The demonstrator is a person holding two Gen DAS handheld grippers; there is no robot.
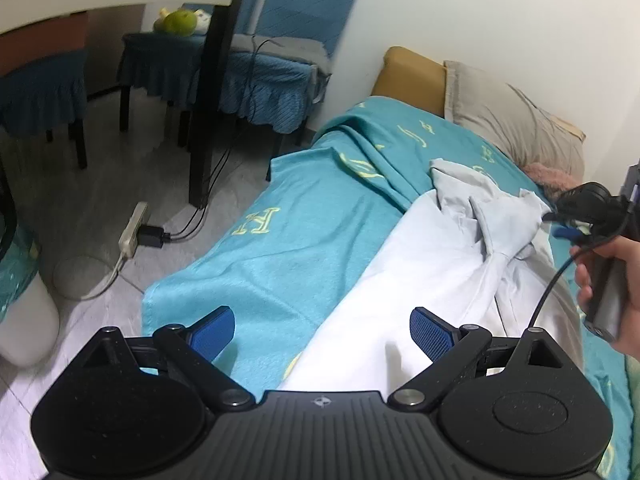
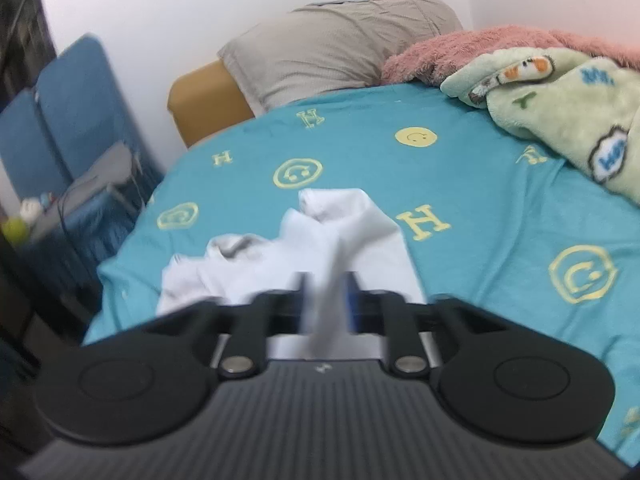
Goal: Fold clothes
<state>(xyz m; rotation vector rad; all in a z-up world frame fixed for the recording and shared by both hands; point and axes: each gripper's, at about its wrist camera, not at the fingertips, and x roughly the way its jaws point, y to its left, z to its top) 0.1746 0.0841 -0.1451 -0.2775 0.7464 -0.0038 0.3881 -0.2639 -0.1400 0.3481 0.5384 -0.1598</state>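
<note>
1. Even, soft indoor light; shadows faint.
2. Fisheye bends the bed (image 1: pixel 256 256) edges; corners go black.
3. Right view smeared by motion blur, the cloth (image 2: pixel 320 240) soft; left view sharper.

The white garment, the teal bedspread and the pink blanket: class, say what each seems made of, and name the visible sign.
White garment: thin woven cloth, perhaps cotton, matte; it drapes in soft creases where the right claw pinches it.
Teal bedspread: smooth, short-napped fabric with a slight sheen and printed yellow motifs.
Pink blanket: fluffy fleece or plush, judging by its shaggy pile.
</note>
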